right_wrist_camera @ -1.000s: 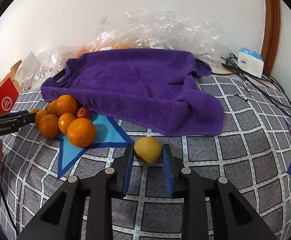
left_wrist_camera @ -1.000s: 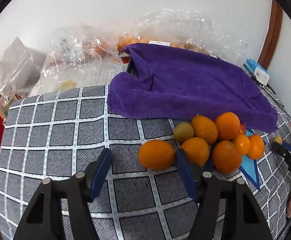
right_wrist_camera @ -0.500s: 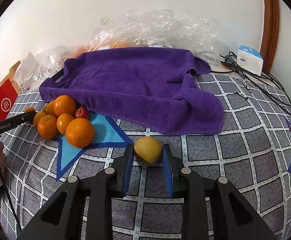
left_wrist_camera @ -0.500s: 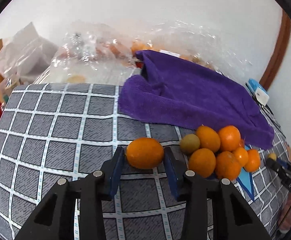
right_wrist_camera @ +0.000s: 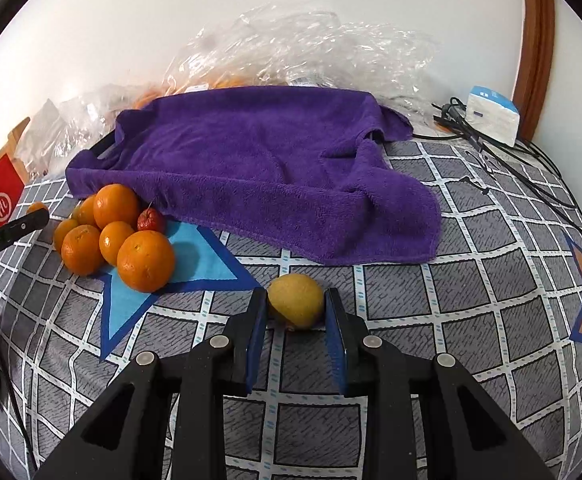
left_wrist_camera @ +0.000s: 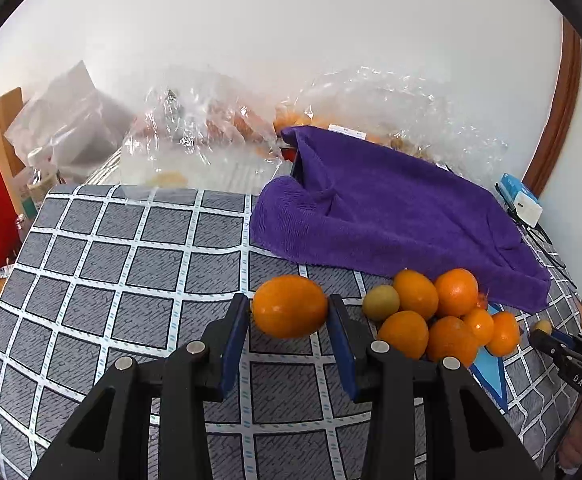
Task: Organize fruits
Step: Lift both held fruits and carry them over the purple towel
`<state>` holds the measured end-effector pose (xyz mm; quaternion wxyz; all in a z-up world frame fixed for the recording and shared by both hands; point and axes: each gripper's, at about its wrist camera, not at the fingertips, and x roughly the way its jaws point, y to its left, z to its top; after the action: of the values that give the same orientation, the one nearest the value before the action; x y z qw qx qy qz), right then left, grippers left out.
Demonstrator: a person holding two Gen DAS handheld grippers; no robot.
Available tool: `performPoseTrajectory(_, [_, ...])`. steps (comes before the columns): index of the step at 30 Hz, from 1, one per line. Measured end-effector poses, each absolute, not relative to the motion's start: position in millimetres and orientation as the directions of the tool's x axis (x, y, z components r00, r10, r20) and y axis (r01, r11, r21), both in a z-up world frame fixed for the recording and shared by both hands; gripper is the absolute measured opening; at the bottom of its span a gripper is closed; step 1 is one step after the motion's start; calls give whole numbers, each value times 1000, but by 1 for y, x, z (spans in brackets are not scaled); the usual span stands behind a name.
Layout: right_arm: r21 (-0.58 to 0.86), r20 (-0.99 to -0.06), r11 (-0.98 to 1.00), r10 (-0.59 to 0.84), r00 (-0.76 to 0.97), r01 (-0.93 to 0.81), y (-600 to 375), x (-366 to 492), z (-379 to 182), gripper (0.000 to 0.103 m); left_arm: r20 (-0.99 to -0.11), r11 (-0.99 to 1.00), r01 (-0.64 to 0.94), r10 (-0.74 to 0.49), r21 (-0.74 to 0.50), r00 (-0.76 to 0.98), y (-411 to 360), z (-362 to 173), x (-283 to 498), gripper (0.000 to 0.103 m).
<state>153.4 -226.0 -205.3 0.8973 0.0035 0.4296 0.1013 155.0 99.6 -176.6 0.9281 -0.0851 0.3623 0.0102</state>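
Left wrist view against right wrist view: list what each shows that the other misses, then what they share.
Only the left wrist view: the left gripper with jaws clamped on a large orange, and a greenish fruit beside the pile.

Only the right wrist view: the right gripper clamped on a yellow fruit, and black cables.

Both: the purple towel, the pile of oranges, the clear plastic bags, the checked cloth.
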Motion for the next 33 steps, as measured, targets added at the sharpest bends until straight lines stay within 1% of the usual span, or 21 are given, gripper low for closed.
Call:
performPoseTrajectory(8, [101, -768, 978, 195, 610, -185, -227, 154, -206, 29, -679, 981, -98, -43, -169, 733, 105, -177, 156, 38])
performPoseTrajectory(12, [111, -762, 978, 199, 617, -178, -229, 153, -204, 29, -662, 981, -83, -55, -174, 747, 104, -174, 153, 38])
performPoseTrajectory(22, [155, -728, 968, 247, 639, -197, -232, 147, -199, 29, -616, 967, -65, -105, -247, 781, 110, -169, 147, 38])
performPoseTrajectory(33, [172, -705, 967, 253, 663, -186, -238, 142, -194, 29, -589, 963, -55, -115, -263, 800, 112, -164, 144, 38])
